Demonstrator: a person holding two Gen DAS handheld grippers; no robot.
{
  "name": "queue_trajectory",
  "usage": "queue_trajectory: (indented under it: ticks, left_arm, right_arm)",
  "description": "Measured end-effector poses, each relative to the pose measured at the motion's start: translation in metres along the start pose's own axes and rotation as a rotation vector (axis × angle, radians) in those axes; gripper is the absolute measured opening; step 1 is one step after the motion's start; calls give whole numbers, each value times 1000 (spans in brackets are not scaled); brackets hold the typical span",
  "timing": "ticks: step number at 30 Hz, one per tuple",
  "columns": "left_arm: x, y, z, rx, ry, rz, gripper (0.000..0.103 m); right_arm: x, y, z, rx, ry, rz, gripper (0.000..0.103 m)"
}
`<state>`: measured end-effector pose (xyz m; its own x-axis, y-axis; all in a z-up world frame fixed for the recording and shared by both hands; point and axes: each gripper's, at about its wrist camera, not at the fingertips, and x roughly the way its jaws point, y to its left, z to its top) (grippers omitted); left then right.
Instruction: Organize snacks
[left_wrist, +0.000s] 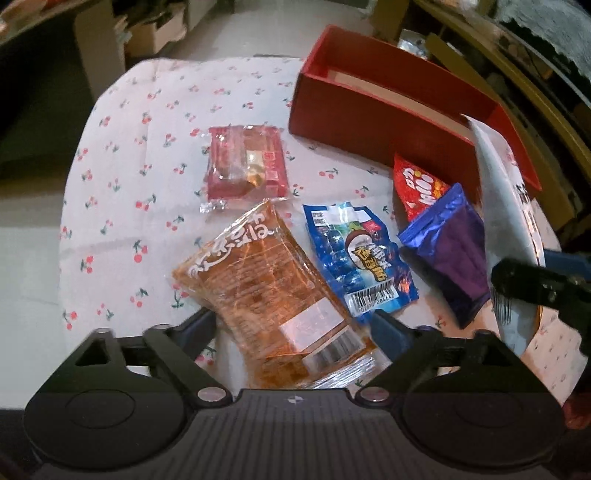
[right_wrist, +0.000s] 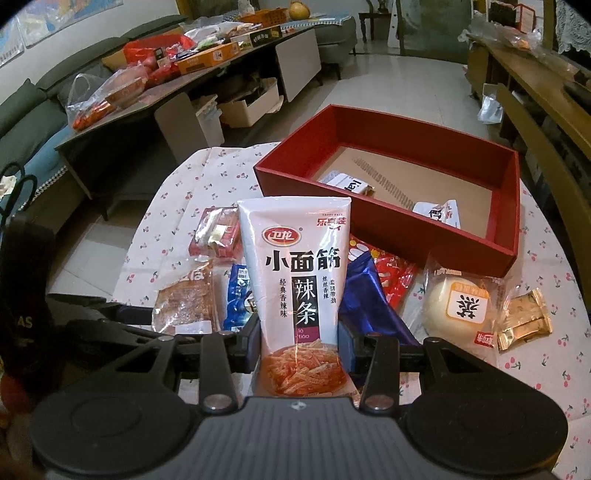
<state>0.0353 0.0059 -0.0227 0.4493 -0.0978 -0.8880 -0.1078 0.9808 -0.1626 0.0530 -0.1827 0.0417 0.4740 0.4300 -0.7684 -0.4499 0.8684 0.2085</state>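
Right gripper (right_wrist: 299, 341) clamps white spicy-strip pouch (right_wrist: 295, 273) upright in front of red box (right_wrist: 384, 221), left gripper (left_wrist: 291, 325) spread wide over orange snack pack (left_wrist: 266, 280) lying on cherry-print cloth (left_wrist: 155, 122).

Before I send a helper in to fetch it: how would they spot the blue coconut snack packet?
Find the red box on the cherry-print cloth. In front of it lies a row of packets; the blue packet sits between the orange packet and the purple bag. It alone shows a halved coconut.
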Motion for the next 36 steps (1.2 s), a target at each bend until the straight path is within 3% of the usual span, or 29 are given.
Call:
queue_trajectory:
  ticks: [3, 8, 13, 26, 27, 28, 29, 32, 36]
  left_arm:
    - [8, -2, 3, -48, 26, -7, 97]
    - [11, -6, -1, -42, 36, 17, 97]
    - [2, 5, -5, -63, 13, 27, 78]
    - [-15, 0, -6, 59, 8, -9, 60]
    - [-16, -3, -5, 71, 5, -17, 56]
    - [-16, -7, -5, 83, 3, -22, 39]
    - [-16, -9, -6, 94, 5, -30, 30]
    - [-14, -14, -8, 117, 18, -46, 34]
    - [-11, -6, -9, 94, 23, -30, 61]
  right_arm:
    - [-1, 1, 0, -1, -5, 4, 54]
    - [-3, -2, -1, 3, -8, 4, 54]
    - [-6, 1, 0, -2, -17, 11, 54]
    - [-13, 4, -7, 21, -32, 8, 54]
    - [-15, 4, -8, 28, -36, 8, 54]
    - [-16, 3, -8, 33, -40, 6, 54]
    - [-17, 3, -9, 38, -43, 3, 54]
    - [-17, 1, -9, 50, -41, -2, 54]
    - [-16, 0, -8, 48, -39, 2, 54]
